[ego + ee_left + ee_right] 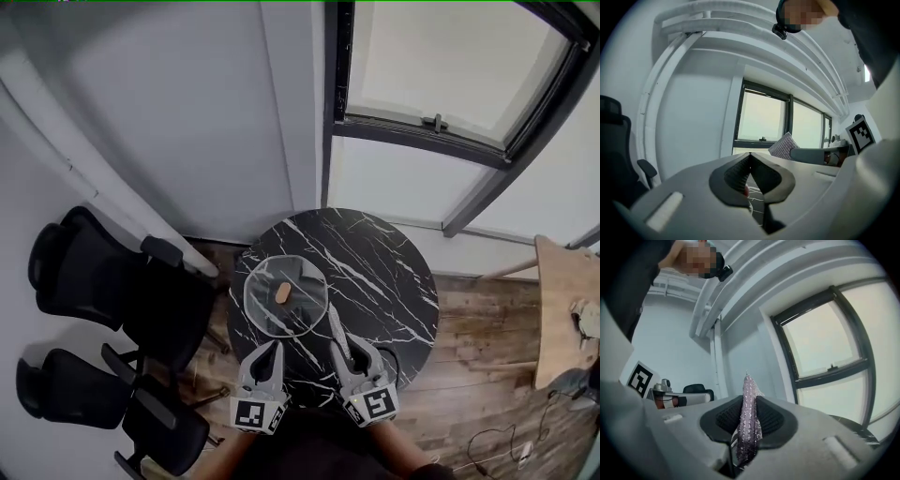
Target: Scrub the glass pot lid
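Two handheld grippers hover at the near edge of a round black marble worktop (384,272). A glass pot lid (305,281) lies flat on it, toward the left side, with its tan knob (282,292) facing up. The left gripper (272,349) has its jaws pressed together with nothing between them. The right gripper (339,349) has its jaws clamped on a thin silvery scouring pad (749,418) that sticks out past the tips. The lid lies just ahead of and below both sets of jaws. Neither seems to touch it, and both gripper views look out at a window (825,343), not down at the glass. Two risks seem likely. Nothing holds the lid, so a scrubbing push could slide it across the smooth stone toward the left edge. The pad, pinched edge-on, could fold or slip from the jaws under pressure.
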`<state>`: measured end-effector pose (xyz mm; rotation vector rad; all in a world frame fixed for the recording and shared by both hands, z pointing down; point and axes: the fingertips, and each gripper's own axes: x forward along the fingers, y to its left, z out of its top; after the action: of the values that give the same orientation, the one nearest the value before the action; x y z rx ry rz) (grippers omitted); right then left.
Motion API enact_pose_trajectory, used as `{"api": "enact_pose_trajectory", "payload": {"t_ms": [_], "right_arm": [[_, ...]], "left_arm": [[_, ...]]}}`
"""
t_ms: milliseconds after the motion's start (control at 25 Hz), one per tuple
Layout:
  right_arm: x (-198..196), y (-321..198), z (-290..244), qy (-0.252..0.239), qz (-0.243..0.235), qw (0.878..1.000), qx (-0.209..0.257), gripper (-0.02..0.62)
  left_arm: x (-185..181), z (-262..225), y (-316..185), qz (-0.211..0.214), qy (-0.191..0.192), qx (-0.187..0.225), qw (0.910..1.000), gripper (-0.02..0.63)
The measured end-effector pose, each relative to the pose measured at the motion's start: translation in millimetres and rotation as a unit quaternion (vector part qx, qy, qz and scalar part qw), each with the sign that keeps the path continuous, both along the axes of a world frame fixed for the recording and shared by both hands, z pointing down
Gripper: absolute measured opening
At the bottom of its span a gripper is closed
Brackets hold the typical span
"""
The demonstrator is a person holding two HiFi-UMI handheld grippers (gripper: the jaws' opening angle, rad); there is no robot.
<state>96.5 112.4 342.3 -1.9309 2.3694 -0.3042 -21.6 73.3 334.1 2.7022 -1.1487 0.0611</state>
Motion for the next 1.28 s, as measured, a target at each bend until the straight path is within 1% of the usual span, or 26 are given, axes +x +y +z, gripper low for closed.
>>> {"api": "enact_pose_trajectory", "payload": {"t_ms": [120,200,400,640,920,1280], "right_arm": [[3.4,9.1,5.8,0.000,0.015,1.000,-0.009,0.083],[8.4,10.5,5.4,-0.001,0.022,1.000,-0.010,0.083],[9.5,6.7,-0.8,0.015,0.021,1.000,-0.010,0.083],[11.0,14.3,-3.9,0.011,0.030,0.999,-0.008,0.083],[4.5,16.9,-5.2,0.018,0.029,0.999,-0.006,0.083],[-5.4,15.0,-5.2,0.029,0.018,0.999,-0.011,0.083]], "left_arm": [[3.6,2.7,6.1,0.000,0.015,-0.002,0.9999,0.002],[7.8,1.7,6.6,0.003,0.015,0.005,0.9999,0.002],[4.8,-2.6,-3.4,0.000,0.023,0.014,0.9997,0.002],[0.0,-2.7,-7.2,-0.006,0.021,0.014,0.9997,0.002],[-1.0,-3.6,-4.2,-0.002,0.019,0.016,0.9997,0.002],[-4.8,-2.6,-2.5,-0.003,0.018,0.014,0.9997,0.002]]}}
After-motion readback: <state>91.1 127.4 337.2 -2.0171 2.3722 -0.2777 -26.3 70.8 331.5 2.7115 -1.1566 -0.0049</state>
